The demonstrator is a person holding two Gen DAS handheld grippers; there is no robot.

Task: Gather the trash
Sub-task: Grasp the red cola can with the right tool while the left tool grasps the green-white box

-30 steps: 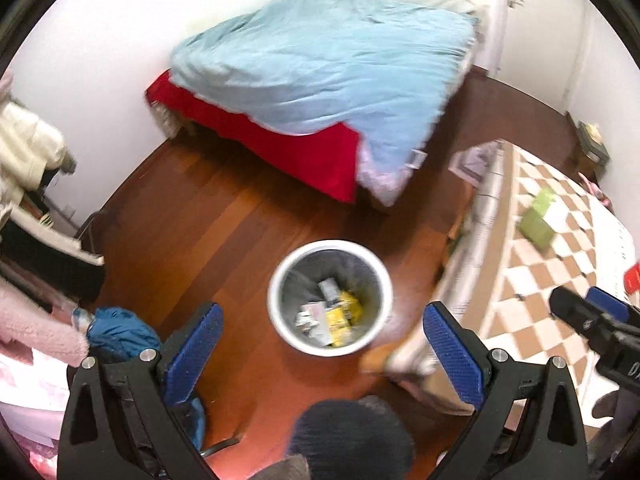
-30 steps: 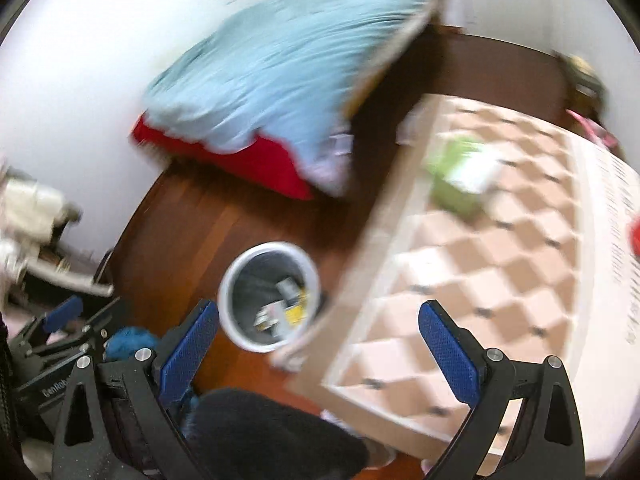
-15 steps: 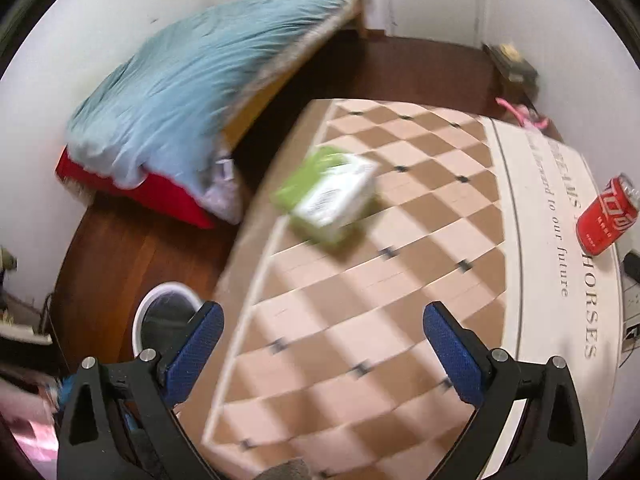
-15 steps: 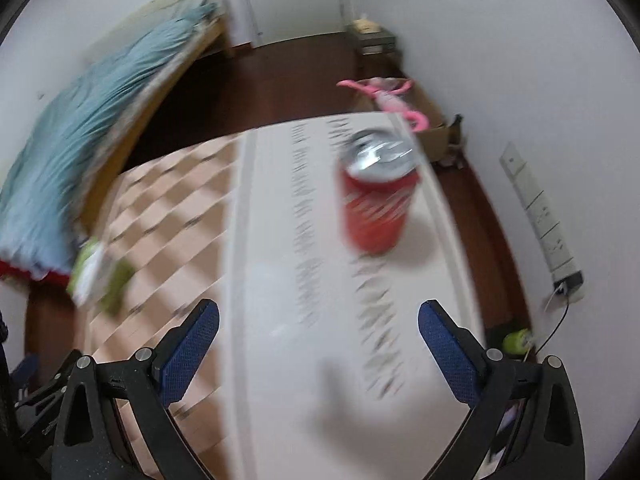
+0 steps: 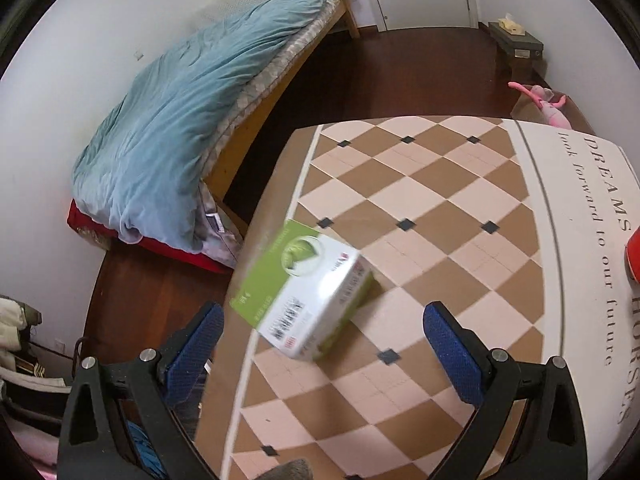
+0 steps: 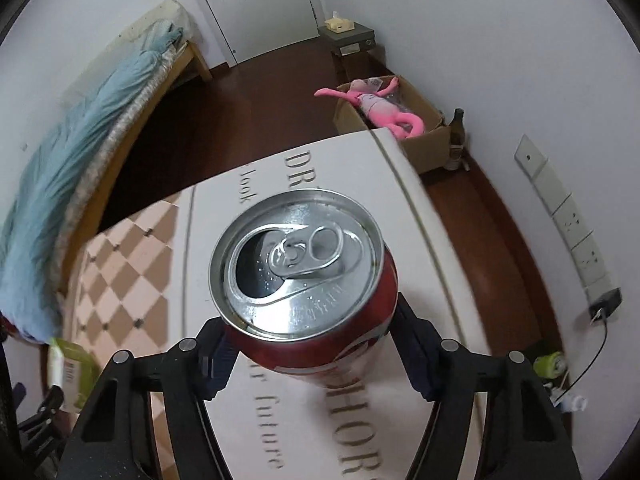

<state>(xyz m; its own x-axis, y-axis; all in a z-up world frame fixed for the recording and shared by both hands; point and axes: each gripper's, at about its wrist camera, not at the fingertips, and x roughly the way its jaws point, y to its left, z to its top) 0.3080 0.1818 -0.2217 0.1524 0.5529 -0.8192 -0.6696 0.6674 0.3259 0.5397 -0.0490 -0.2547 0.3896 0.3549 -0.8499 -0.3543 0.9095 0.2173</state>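
Note:
A red drink can (image 6: pixel 304 264), its tab opened, stands on the white band of the table cover (image 6: pixel 320 432). My right gripper (image 6: pixel 314 354) is shut on the can, with a blue pad pressed against each side of it. In the left wrist view only a red sliver of the can (image 5: pixel 633 256) shows at the right edge. A green and white tissue pack (image 5: pixel 304 296) lies near the table's left edge. My left gripper (image 5: pixel 324 348) hovers open just in front of the pack, its pads wider apart than the pack and not touching it. The pack (image 6: pixel 68 368) also shows blurred at the right view's lower left.
The checkered table cover (image 5: pixel 420 208) fills the foreground. A bed with a blue quilt (image 5: pixel 180 120) lies to the left. A cardboard box (image 6: pixel 424 140) holding a pink plush toy sits beyond the table by the wall, with a bottle (image 6: pixel 457 136) beside it.
Both grippers swung from above the floor bin to the table. The right one closed in on the red can and shut on it. The left one came close to the tissue pack.

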